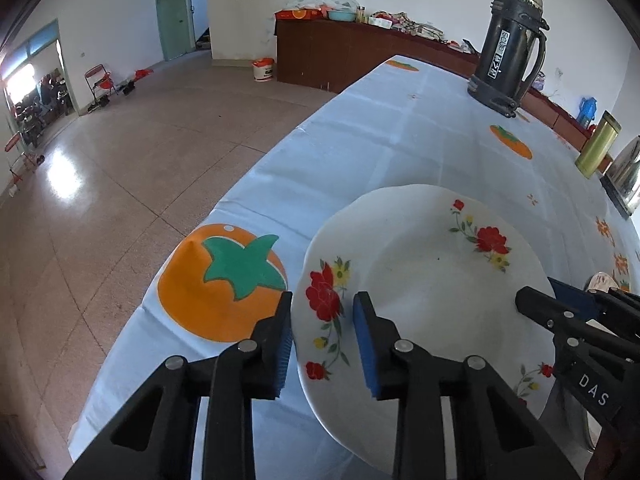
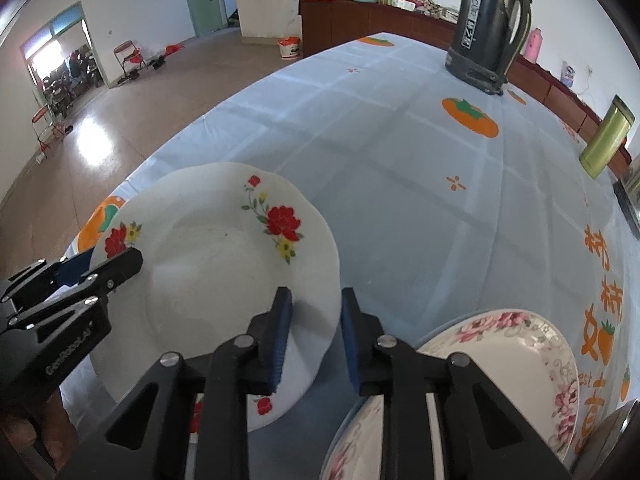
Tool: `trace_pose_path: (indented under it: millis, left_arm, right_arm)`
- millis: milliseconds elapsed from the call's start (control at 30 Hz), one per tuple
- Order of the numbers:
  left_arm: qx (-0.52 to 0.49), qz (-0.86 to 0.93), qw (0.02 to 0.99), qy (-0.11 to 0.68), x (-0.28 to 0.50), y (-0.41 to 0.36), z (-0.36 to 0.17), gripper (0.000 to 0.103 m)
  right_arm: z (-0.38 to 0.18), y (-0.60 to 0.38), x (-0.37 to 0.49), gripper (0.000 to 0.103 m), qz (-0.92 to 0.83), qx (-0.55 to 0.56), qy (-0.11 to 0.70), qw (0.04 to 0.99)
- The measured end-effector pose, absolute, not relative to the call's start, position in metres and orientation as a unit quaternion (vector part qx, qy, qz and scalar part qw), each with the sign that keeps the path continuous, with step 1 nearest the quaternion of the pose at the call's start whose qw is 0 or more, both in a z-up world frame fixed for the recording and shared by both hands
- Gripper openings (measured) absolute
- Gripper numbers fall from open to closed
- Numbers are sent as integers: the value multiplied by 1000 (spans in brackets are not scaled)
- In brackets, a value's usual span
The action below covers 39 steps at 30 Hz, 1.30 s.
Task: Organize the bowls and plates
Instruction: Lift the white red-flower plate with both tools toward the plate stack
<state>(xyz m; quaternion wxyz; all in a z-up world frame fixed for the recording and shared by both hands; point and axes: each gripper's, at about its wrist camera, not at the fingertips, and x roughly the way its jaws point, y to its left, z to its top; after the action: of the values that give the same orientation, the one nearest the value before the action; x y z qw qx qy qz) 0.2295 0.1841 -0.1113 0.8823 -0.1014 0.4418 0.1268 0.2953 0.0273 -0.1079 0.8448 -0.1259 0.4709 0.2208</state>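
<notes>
Both grippers straddled opposite rims of the red-flower plate (image 1: pixel 424 280), prob. to lift it level w/ two hands. Left gripper (image 1: pixel 322 344) and right gripper (image 2: pixel 316 340) were narrowed over the rim; can't tell if pads pressed yet. Plate sat near the table's (image 2: pixel 360 128) left edge, pink-flower bowl (image 2: pixel 520 344) just right of it.

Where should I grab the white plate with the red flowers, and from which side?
Grip the white plate by its thin scalloped rim, one finger above and one under the edge, since the flat middle offers nothing to pinch. Coming in from the near edge on opposite sides looks best: the left gripper and right gripper each straddle the rim there already.
</notes>
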Motion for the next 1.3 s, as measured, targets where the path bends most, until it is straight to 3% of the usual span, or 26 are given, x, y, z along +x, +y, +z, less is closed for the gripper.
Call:
trace_pose_path:
  millis: [1300]
  left_arm:
    - [-105, 150, 887, 424, 196, 167, -75, 32]
  right_arm:
    - [-82, 0, 246, 23, 242, -56, 474, 845]
